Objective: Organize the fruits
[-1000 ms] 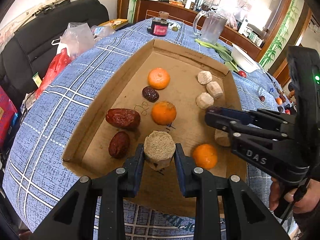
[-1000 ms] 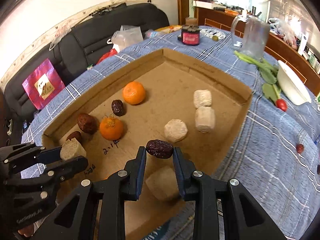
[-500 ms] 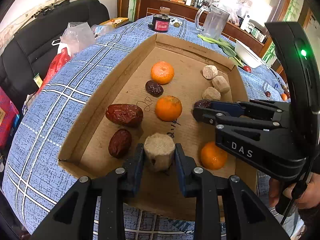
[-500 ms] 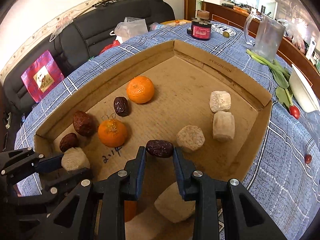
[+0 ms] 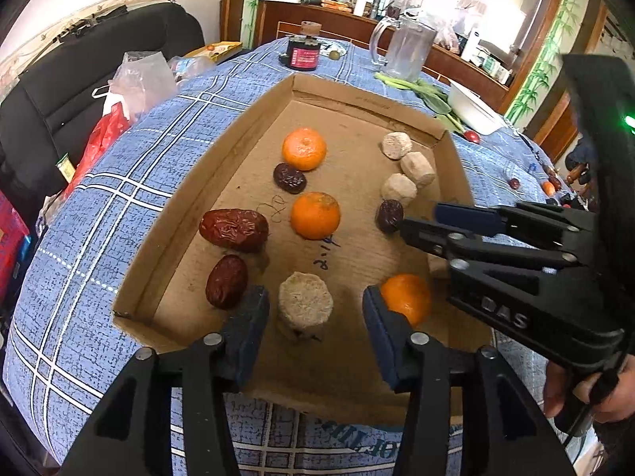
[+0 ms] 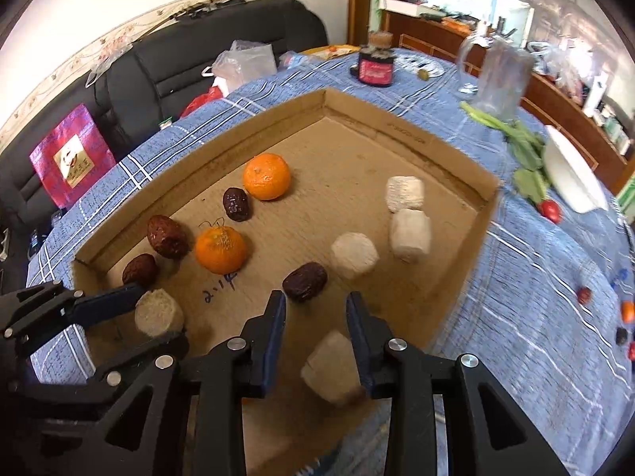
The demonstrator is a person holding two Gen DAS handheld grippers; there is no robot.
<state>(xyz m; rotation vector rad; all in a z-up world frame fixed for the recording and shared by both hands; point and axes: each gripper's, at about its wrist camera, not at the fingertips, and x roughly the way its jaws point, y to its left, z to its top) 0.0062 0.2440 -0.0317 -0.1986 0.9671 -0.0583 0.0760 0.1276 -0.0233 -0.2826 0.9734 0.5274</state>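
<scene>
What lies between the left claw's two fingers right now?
A beige cylinder chunk stands on the cardboard tray between the left claw's fingers, which are opening and clear of it. The left wrist view shows this.

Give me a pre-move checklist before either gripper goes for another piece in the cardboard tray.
1. Left gripper clear of the beige chunk: ok; jaws opening, a gap shows on both sides.
2. Right gripper clear of the dark date: ok; jaws opening, the date lies on the tray floor just past the fingertips.
3. Beige chunk resting on the cardboard tray: ok.
4. Both released pieces settled, not rolling: cannot tell.
5. The two grippers apart from each other: ok, though close.
6. Orange beside the left gripper's right finger untouched: cannot tell; the finger overlaps it.
</scene>
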